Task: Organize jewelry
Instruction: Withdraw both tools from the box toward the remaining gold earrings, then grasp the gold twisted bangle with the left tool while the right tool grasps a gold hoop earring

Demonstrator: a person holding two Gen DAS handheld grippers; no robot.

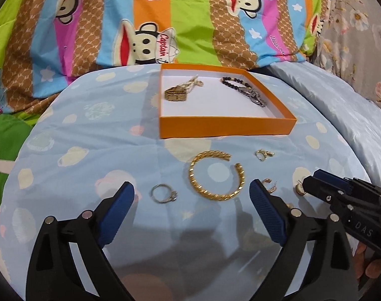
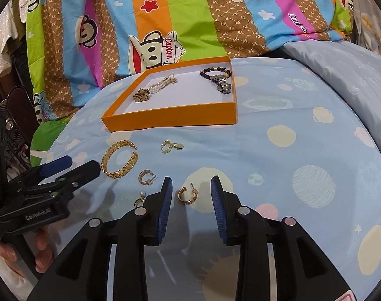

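Note:
My left gripper [image 1: 190, 188] stands wide open low over the blue bedsheet. A gold bangle [image 1: 215, 175] and a silver ring [image 1: 163, 193] lie between its fingers, untouched. My right gripper [image 2: 191, 180] is open around a gold hoop earring [image 2: 186, 195], which rests on the sheet with its pads clear of it. The orange box [image 1: 225, 125] beyond holds a gold watch [image 1: 176, 94], a pearl bracelet [image 1: 194, 81], a dark bead bracelet [image 1: 232, 81] and a silver watch [image 1: 253, 95].
More loose pieces lie on the sheet: a second hoop earring [image 2: 146, 175], a pearl earring [image 2: 140, 199] and a drop earring [image 2: 171, 146]. A striped cartoon quilt [image 1: 165, 12] rises behind the box. The bed falls away at the left and right.

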